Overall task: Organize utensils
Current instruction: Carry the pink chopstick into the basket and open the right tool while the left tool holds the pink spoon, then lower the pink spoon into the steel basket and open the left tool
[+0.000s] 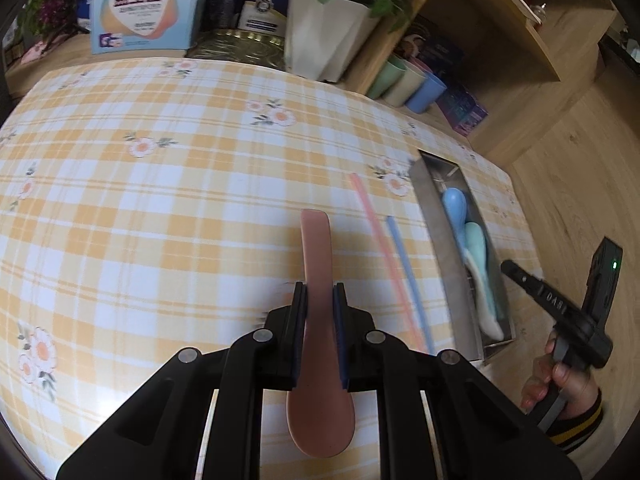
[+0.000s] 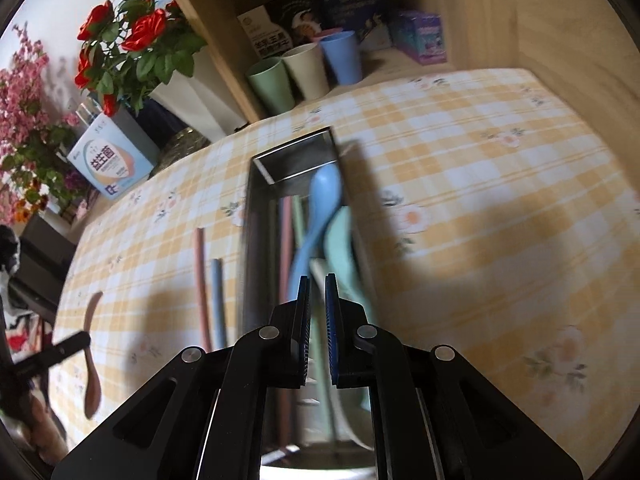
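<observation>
My left gripper [image 1: 319,292] is shut on a pink spoon [image 1: 318,360], held by its handle above the checked tablecloth; the spoon also shows in the right wrist view [image 2: 91,364]. A pink chopstick [image 1: 380,248] and a blue chopstick [image 1: 408,276] lie on the cloth between the spoon and a steel tray [image 1: 440,240]. The tray [image 2: 252,240] holds a blue spoon [image 2: 320,208], a light green spoon [image 2: 340,248], a white spoon and sticks. My right gripper [image 2: 318,280] hovers over the tray, its jaws nearly closed with a narrow gap, holding nothing.
A white flower pot [image 1: 324,36] with red roses, a blue-white box [image 1: 140,8] and a tin stand at the table's far edge. Three cups [image 2: 304,68] and boxes sit on a wooden shelf behind the tray. The table edge drops to a wooden floor [image 1: 572,184].
</observation>
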{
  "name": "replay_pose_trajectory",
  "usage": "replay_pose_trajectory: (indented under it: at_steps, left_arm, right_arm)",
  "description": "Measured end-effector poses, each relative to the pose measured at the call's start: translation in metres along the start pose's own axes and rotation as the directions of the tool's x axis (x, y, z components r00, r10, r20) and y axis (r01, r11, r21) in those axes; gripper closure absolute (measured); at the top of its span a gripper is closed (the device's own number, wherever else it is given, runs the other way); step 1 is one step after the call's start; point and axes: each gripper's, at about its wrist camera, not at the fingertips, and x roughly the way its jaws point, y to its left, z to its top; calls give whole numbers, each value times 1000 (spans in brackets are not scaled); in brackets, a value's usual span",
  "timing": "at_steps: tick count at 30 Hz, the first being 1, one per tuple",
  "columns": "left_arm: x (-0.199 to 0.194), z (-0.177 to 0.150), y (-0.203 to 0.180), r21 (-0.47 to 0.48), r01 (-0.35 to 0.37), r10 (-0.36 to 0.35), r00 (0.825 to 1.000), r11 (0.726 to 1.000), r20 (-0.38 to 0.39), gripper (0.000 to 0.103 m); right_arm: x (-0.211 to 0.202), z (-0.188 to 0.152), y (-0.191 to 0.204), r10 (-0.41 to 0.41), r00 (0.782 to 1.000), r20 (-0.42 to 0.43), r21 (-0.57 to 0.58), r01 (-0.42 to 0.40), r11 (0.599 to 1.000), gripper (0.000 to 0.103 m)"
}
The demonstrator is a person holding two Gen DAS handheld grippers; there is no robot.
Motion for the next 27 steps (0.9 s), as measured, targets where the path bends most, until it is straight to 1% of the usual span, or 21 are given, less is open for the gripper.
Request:
replay_pose_trajectory:
  at_steps: [7, 12, 17, 19, 21, 27]
  left_arm:
    - [20, 10, -54, 41, 76, -74, 996, 996, -49, 90]
    - [37, 15, -97, 78, 114, -108, 991, 990, -85, 90]
    - [57, 22, -139, 97, 134, -122, 985, 986, -121, 90]
    - [66, 24, -157, 118, 133, -118, 985, 984, -129, 90]
    - [77, 23, -175, 155, 115, -92, 985, 981, -145, 90]
    - [107, 12, -204, 194, 82, -43, 980, 978, -197, 90]
  right_arm:
    - [-16, -2, -24, -47, 999, -10, 20, 47, 999, 95]
    - [-21, -3, -33, -51, 999, -9, 29, 51, 998, 94]
    - [-24, -2, -42, -38, 999, 4, 49, 38, 998, 94]
    - [-25, -2, -45, -33, 999, 7, 57, 32, 998, 94]
    - [-26, -1, -49, -27, 1000, 11, 65, 26, 998, 94]
    - [-27, -2, -62, -15, 1000, 14, 85, 14, 996, 94]
